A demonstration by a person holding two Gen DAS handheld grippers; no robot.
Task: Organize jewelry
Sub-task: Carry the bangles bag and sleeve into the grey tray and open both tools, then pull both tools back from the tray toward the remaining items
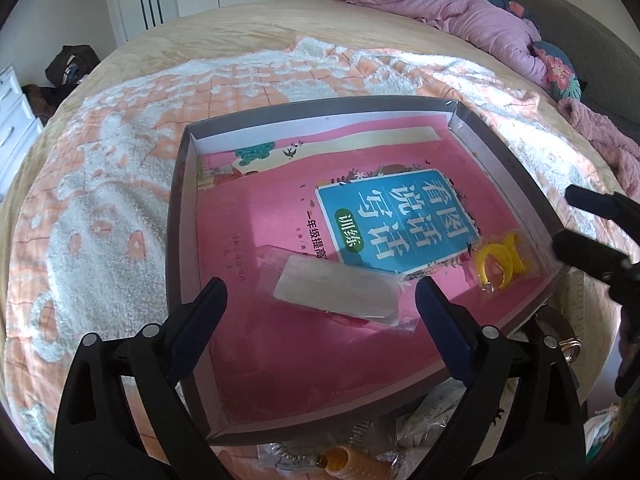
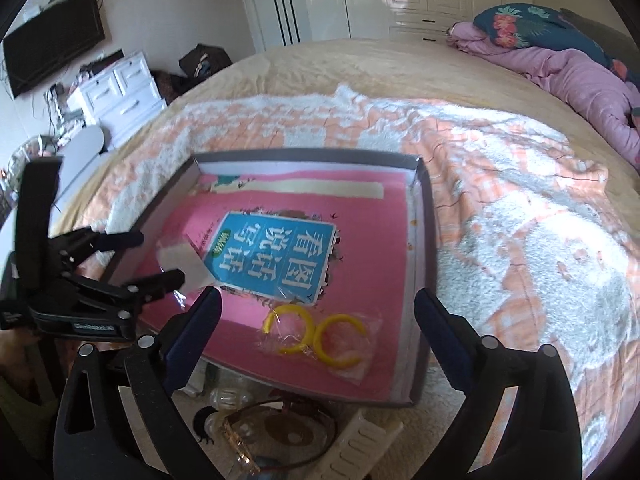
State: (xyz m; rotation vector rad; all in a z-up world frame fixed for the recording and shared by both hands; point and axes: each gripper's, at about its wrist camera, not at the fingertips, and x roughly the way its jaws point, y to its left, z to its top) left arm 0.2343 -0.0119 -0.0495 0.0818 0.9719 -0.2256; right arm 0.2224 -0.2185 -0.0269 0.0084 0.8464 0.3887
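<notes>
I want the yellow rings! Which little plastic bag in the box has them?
The clear bag by the box's right wall holds two yellow rings; the other bag holds a pale flat card.

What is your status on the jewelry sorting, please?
Both tongs open, empty: left tongs, right tongs. Bagged yellow rings and clear flat packet lie in the tray. Nothing blocking.
</notes>
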